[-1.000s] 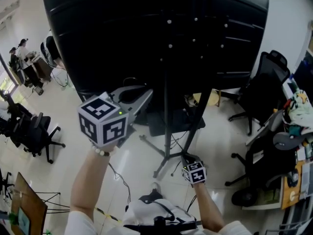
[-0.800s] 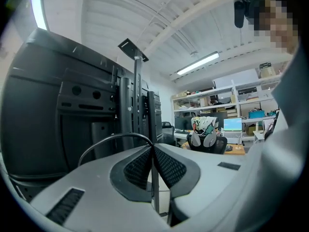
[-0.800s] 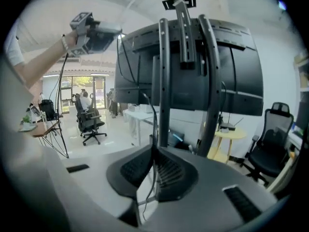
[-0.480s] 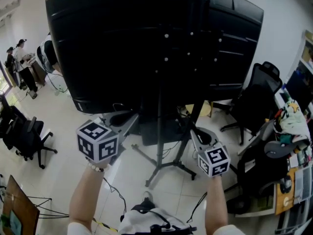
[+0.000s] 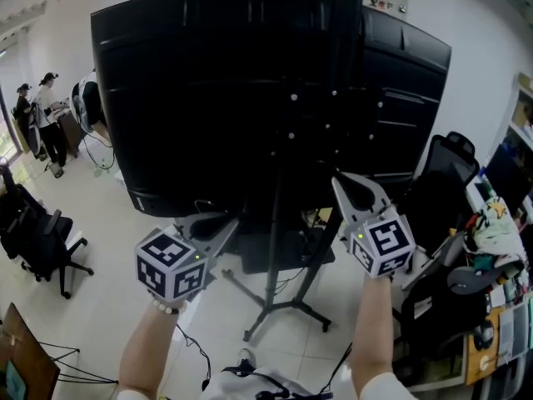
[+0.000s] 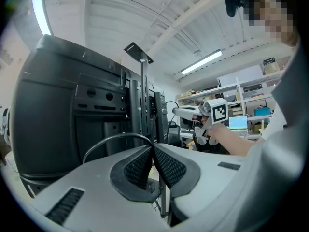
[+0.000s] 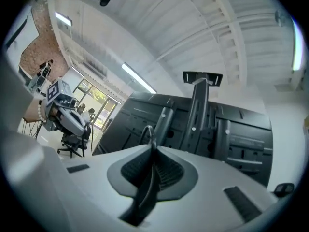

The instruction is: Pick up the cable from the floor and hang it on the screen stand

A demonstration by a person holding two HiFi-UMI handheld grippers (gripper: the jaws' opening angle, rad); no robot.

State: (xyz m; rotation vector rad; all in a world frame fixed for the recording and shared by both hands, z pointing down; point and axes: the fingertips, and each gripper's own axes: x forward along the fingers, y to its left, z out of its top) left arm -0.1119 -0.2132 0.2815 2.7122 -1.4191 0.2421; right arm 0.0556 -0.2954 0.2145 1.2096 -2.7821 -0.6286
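Cable at left gripper: the thin black cable is pinched at the very tips of the left gripper, whose jaws are closed onto it.
Cable at right gripper: the same cable lies in the slit of the right gripper. The ribbed pads are pressed together on it.
Cable direction, left: from the tips it arcs up and to the left, then drops beside the gripper body.
Cable direction, right: its length runs along the jaws, from near the camera up to the tips. Just past them it curls in a small loop.
Cable between the grippers: it cannot be traced against the dark screen in the head view.
Cable location: it is held in the air behind the screen, close to the screen stand and well above the floor.
Left arm: the bare left forearm rises from below, with a bead bracelet at the wrist. The gripper tilts up and to the right toward the screen's lower edge.
Right arm: the right forearm stands nearly upright. Its gripper is higher than the left one and tips up and to the left toward the stand's column.
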